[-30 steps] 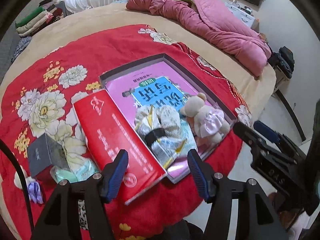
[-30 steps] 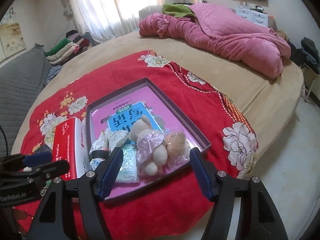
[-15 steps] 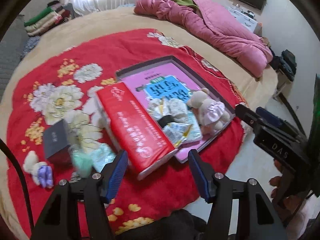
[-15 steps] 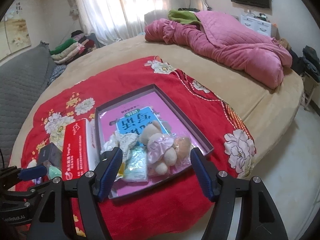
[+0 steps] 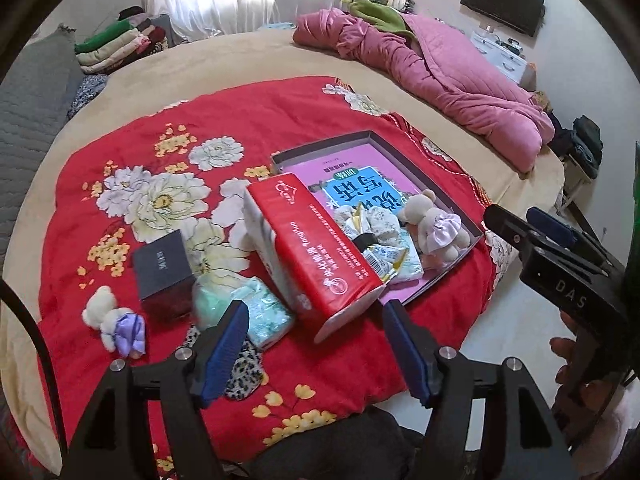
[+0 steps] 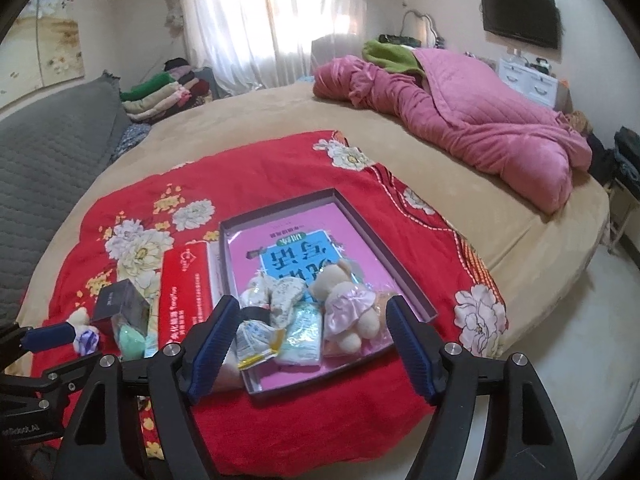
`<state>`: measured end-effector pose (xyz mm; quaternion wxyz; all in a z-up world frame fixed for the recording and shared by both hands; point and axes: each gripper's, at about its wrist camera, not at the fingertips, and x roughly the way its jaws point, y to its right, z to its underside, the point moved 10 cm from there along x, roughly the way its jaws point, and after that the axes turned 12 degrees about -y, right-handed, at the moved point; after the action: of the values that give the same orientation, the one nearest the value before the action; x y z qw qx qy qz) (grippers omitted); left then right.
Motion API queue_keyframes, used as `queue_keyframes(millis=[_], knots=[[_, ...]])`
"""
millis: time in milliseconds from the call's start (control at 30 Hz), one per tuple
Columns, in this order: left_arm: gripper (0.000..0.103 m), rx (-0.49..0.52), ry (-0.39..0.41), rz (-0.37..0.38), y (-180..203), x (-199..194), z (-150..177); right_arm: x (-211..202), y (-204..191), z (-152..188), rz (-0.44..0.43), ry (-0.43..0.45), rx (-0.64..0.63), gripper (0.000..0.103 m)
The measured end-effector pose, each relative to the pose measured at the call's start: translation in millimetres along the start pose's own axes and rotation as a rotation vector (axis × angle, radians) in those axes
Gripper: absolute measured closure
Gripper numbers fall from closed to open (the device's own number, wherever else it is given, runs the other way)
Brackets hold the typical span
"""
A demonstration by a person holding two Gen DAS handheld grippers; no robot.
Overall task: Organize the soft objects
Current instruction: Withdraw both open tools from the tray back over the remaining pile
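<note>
Soft items: small cream plush bear with purple bow (image 5: 114,322) lies outside the shallow grey tray (image 5: 416,164), left of the red tissue pack (image 5: 316,252).
Left gripper (image 5: 316,354): spread wide, empty.
Right gripper (image 6: 310,346): spread wide, empty.
Risk: your reach may clip the tilted pack, toppling it.

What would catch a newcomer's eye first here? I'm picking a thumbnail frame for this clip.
The red floral blanket spread over the beige bed dominates. On it lies a shallow box with a pink-dressed teddy bear and small packets at its near end, and a long red tissue pack against the box's left side. Behind, a crumpled pink quilt fills the far right of the bed.
</note>
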<state>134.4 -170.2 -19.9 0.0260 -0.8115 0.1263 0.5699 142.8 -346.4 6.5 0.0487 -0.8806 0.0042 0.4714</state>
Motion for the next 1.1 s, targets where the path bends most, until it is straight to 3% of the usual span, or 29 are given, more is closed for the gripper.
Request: queue_keyframes(millis=[633,1100], knots=[[0.034,-0.112,0.017,-0.012,-61,-27,36,-33,-70,0,-0.069,0.027,-0.138,0.025],[0.034,-0.192,-0.004,-0.018,-104,-24,71,-43,-135,11,-0.215,0.013,-0.208,0.024]])
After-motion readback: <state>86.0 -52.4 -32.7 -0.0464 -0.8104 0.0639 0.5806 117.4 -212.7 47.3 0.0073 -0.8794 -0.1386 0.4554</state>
